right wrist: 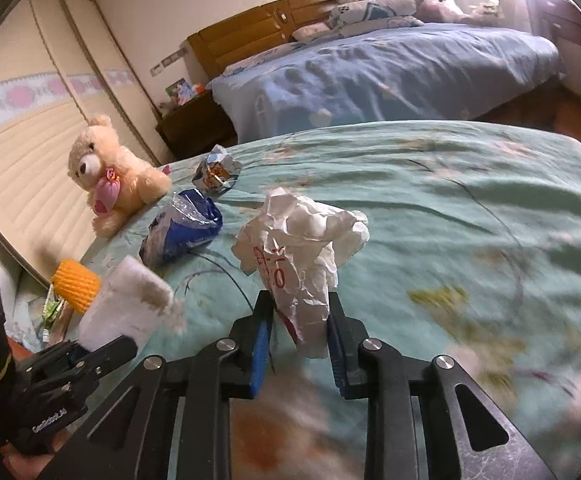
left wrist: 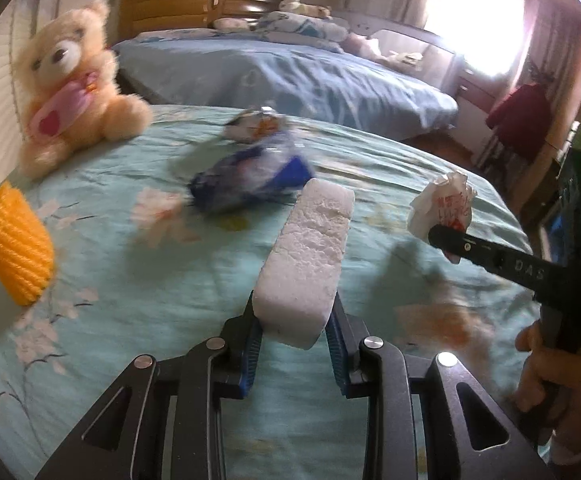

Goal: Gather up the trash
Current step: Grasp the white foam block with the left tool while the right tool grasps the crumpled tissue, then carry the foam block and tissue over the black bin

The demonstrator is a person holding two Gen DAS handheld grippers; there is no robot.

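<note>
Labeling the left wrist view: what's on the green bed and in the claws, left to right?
Yellow foam net → teddy bear → blue wrapper → white foam block held in the left claw → crumpled paper held in the right claw.

Sunlit bedroom (left wrist: 486, 28), blue bed (right wrist: 390, 72), wardrobe (right wrist: 30, 128)

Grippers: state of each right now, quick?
Left gripper: shut on the white foam block.
Right gripper: shut on the crumpled paper.
</note>
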